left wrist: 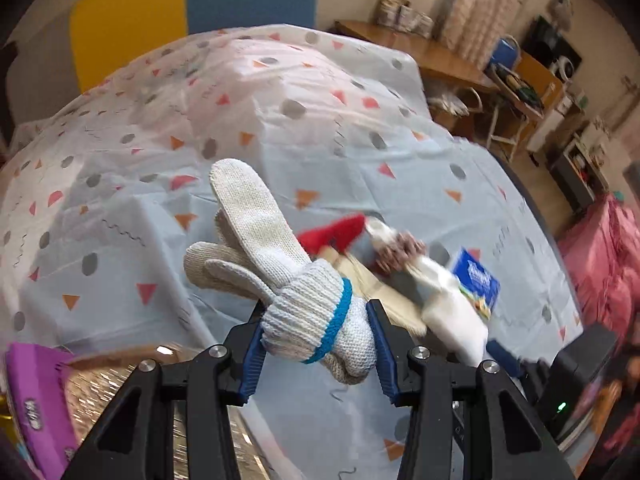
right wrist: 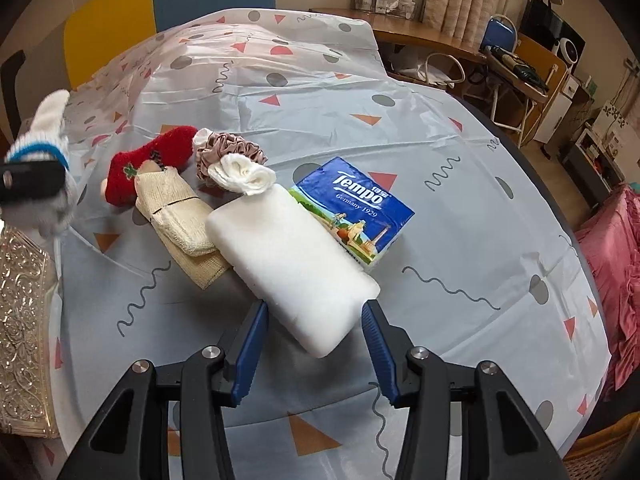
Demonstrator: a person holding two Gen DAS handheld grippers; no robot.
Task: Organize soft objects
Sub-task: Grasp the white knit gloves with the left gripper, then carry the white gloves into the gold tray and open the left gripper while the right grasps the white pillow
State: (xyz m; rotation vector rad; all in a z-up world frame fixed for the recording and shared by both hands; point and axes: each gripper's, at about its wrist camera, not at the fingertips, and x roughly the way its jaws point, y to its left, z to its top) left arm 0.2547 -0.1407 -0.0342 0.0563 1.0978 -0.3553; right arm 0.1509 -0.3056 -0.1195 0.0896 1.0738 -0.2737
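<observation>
While the left gripper [left wrist: 316, 340] is holding a white knit glove [left wrist: 280, 264], the half-open right gripper [right wrist: 316, 344] is straddling a white foam block [right wrist: 292, 264]; closing likely next.

Left gripper [left wrist: 318, 334]: black angular linkage arms | ribbed blue pads line the fingers [left wrist: 252, 364] | round silver screws cap the joints || Right gripper [right wrist: 316, 348]: same black frame | blue ribbed fingers [right wrist: 250, 354] | silver screws | a green light glows on its black body in the left view
</observation>
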